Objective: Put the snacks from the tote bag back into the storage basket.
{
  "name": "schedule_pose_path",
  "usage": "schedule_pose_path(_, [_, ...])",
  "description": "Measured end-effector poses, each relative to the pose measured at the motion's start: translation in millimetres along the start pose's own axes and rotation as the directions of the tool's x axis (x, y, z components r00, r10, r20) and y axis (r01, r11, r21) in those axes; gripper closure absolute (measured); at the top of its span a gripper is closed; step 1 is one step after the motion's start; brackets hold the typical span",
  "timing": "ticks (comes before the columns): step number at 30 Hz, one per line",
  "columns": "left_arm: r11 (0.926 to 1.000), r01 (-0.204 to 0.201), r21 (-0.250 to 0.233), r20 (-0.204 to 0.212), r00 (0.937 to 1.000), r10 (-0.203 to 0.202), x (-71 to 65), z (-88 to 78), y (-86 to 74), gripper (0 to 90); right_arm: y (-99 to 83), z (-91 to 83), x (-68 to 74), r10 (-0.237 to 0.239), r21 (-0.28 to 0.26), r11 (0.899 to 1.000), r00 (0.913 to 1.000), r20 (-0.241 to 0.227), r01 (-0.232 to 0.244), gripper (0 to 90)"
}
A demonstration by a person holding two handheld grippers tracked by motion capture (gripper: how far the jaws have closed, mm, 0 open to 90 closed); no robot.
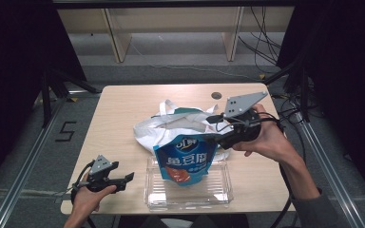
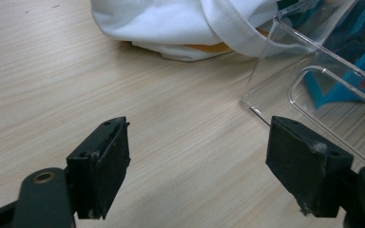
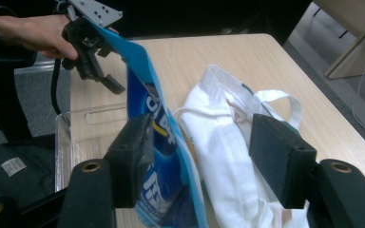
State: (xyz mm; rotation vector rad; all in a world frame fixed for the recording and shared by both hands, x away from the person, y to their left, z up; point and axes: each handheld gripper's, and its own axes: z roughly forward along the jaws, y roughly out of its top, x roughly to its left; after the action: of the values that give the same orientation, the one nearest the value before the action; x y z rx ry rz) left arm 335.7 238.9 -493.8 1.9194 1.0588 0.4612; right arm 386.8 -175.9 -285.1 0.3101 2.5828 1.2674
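Observation:
A blue snack packet (image 1: pixel 185 161) stands upright in a clear plastic bin (image 1: pixel 218 190) at the table's front middle. It leans toward a crumpled white cloth bag (image 1: pixel 171 126) just behind it. My right gripper (image 1: pixel 211 129) is at the packet's top edge with its jaws open. In the right gripper view the packet (image 3: pixel 140 90) rises beside the left jaw, and the white bag (image 3: pixel 218 142) lies between the jaws of the right gripper (image 3: pixel 202 142); the pads press on neither. My left gripper (image 1: pixel 123 172) stands open and empty over bare wood at the front left.
In the left gripper view the bin's corner (image 2: pixel 285 61) is close on the right and the white bag (image 2: pixel 171 23) lies ahead of the left gripper (image 2: pixel 214 166). A round cable hole (image 1: pixel 216 95) sits near the table's far edge. Wooden shelving stands beyond.

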Motion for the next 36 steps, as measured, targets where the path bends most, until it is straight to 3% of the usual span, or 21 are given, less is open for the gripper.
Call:
schedule_pose_path(2, [1.0,0.0,-0.002,0.0,1.0,0.0,0.2,0.1,0.3,21.8,-8.4,-5.0,-0.1,0.01,-0.017,1.0,0.9996,0.025,-0.01,39.9])
schedule_pose_path(9, [1.0,-0.004,-0.002,0.001,1.0,0.004,0.2,0.0,0.3,21.8,-31.3,-16.7,-0.7,0.078,-0.054,0.996,0.9962,0.037,-0.076,38.2])
schedule_pose_path(12, [1.0,-0.001,0.0,0.001,1.0,0.001,-0.2,0.0,0.2,21.8,-40.3,-20.6,-1.3,0.091,-0.036,0.995,0.9944,0.053,-0.089,37.6])
schedule_pose_path(15, [1.0,-0.001,0.003,-0.001,1.0,0.001,0.0,-0.1,0.2,21.8,-52.1,-20.9,-3.5,0.109,-0.055,0.993,0.9895,0.095,-0.104,37.7])
schedule_pose_path(17, [1.0,-0.002,-0.002,0.001,1.0,0.002,-0.2,0.0,0.6,21.8,-58.3,-20.1,-7.7,0.124,-0.022,0.992,0.9881,0.092,-0.122,37.4])
schedule_pose_path(20, [0.9997,-0.026,-0.001,0.001,0.9997,0.026,1.1,-0.5,1.5,21.8,-68.7,-19.2,-16.4,0.154,-0.022,0.988,0.9803,0.124,-0.152,36.2])
schedule_pose_path(21, [1.0,0.007,-0.005,-0.002,1.0,-0.007,-1.0,-0.1,1.0,21.8,-71.8,-17.3,-17.5,0.167,-0.031,0.986,0.9779,0.126,-0.164,35.6])
schedule_pose_path(22, [0.9994,-0.033,-0.01,0.003,0.9995,0.033,1.7,0.3,1.9,21.8,-76.3,-17.6,-20.6,0.17,-0.012,0.985,0.9777,0.123,-0.17,35.7])
schedule_pose_path(24, [1.0,-0.005,0.0,0.001,1.0,0.005,-0.4,0.3,2.3,21.8,-83.0,-16.3,-21.0,0.201,-0.021,0.98,0.9702,0.136,-0.2,35.6])
schedule_pose_path(26, [1.0,-0.001,0.001,0.002,1.0,0.001,-1.6,0.5,2.4,21.8,-87.9,-16.6,-24.1,0.181,-0.005,0.983,0.9773,0.11,-0.181,35.3])
schedule_pose_path(28, [1.0,-0.002,-0.002,0.01,0.9999,0.002,-1.8,1.3,3.0,21.9,-92.1,-15.9,-24.4,0.201,0.004,0.979,0.9727,0.115,-0.203,34.4])
schedule_pose_path(29, [1.0,-0.005,-0.001,0.009,1.0,0.005,-1.7,1.3,2.9,21.8,-95.3,-15.0,-23.8,0.221,0.002,0.975,0.9664,0.131,-0.223,33.9])
schedule_pose_path(30, [1.0,-0.004,-0.001,0.008,1.0,0.004,-1.8,1.3,2.6,21.9,-97.9,-15.5,-26.4,0.215,0.014,0.976,0.9675,0.132,-0.219,33.8])
schedule_pose_path(32, [1.0,-0.003,-0.002,0.007,1.0,0.003,-1.6,1.2,2.8,21.8,-102.6,-15.9,-27.3,0.241,0.037,0.968,0.9611,0.135,-0.248,33.5])
schedule_pose_path(33, [1.0,-0.009,-0.001,0.002,1.0,0.009,-1.5,0.7,3.3,21.8,-104.8,-15.3,-29.9,0.221,0.037,0.973,0.9653,0.14,-0.228,33.2])
schedule_pose_path(36, [1.0,-0.007,-0.001,0.006,1.0,0.007,-1.7,0.8,2.6,21.8,-110.7,-14.3,-29.4,0.246,0.055,0.965,0.9576,0.15,-0.256,32.9])
